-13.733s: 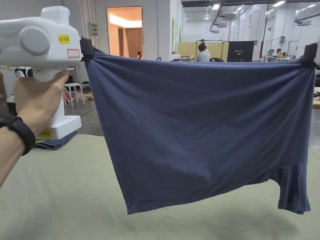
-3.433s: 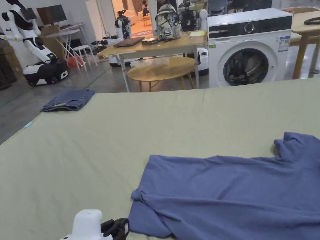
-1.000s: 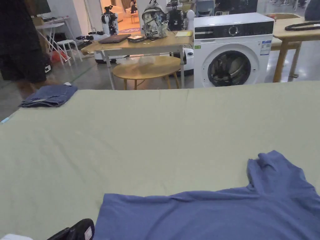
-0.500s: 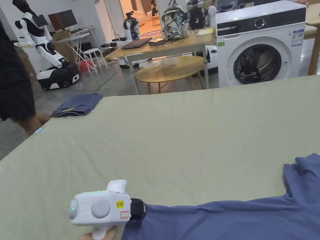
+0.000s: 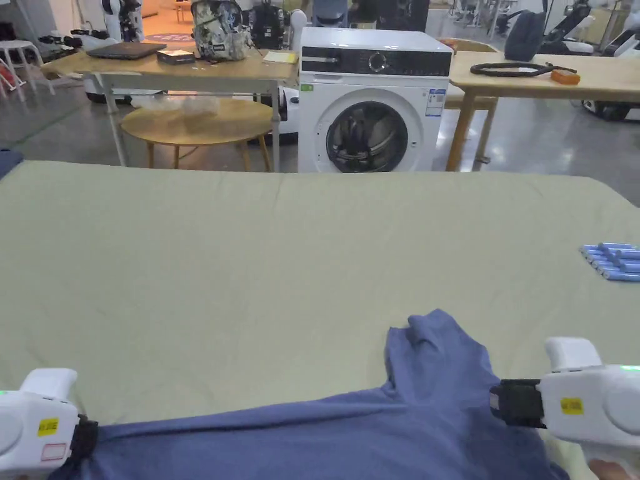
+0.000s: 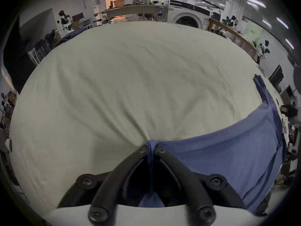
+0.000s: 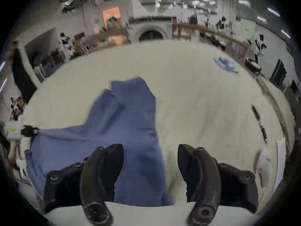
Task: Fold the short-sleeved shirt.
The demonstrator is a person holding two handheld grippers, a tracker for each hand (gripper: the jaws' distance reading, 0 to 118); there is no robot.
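The left gripper [image 6: 150,149] has its jaws pressed together on a bunched edge of the blue shirt [image 6: 228,156]; cloth runs down between the jaws toward the camera. In the head view this gripper [image 5: 78,440] sits at 8 o'clock, meeting the shirt's [image 5: 375,431] left end. The right gripper [image 7: 150,161] has its jaws spread wide, with the shirt's right edge and bare sheet between them; neither jaw presses the cloth. In the head view it [image 5: 500,403] sits at 4 o'clock, its black front against the shirt. The shirt lies flat on the pale green sheet [image 5: 281,250] at 6 o'clock, one sleeve [image 5: 431,350] pointing toward 12 o'clock. Each white gripper body carries a yellow sticker [image 5: 571,405]; its writing is too small to read. A washing machine [image 5: 375,100] stands at 12 o'clock beyond the sheet.
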